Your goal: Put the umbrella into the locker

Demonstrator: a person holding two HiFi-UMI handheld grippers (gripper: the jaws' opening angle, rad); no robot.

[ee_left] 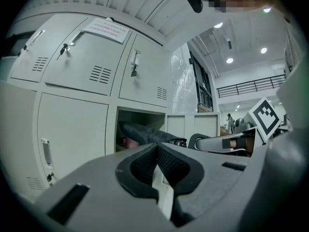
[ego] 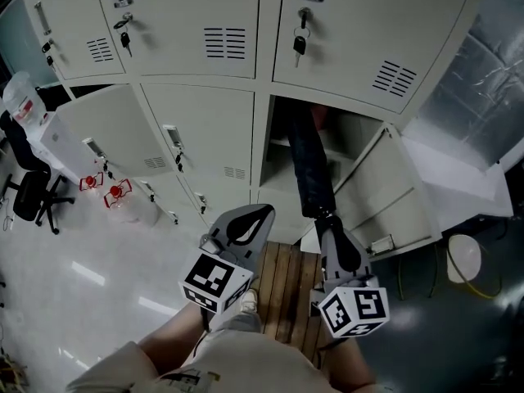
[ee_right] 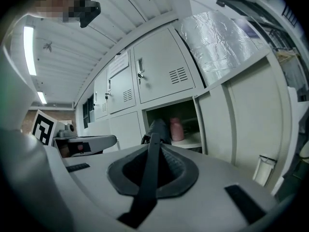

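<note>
A dark folded umbrella (ego: pixel 309 166) reaches from my right gripper (ego: pixel 327 217) up into the open locker (ego: pixel 282 150), its far end inside the compartment. The right gripper view shows a dark strap of the umbrella (ee_right: pixel 157 128) clamped between the jaws of the right gripper (ee_right: pixel 153 146), with the umbrella's body pointing into the opening. A pink thing (ee_right: pixel 176 129) stands on the shelf inside. My left gripper (ego: pixel 260 211) hangs to the left of the umbrella, shut and empty. In the left gripper view, the umbrella (ee_left: pixel 145 133) lies in the locker mouth beyond the left gripper (ee_left: pixel 157 146).
The locker's door (ego: pixel 385 195) swings out to the right. Another door (ego: pixel 106 133) stands ajar at the left. Keys (ego: pixel 300 43) hang from the upper doors. A wooden board (ego: pixel 286 281) lies underfoot. An office chair (ego: pixel 33 191) and water jugs (ego: pixel 115 195) stand at the left.
</note>
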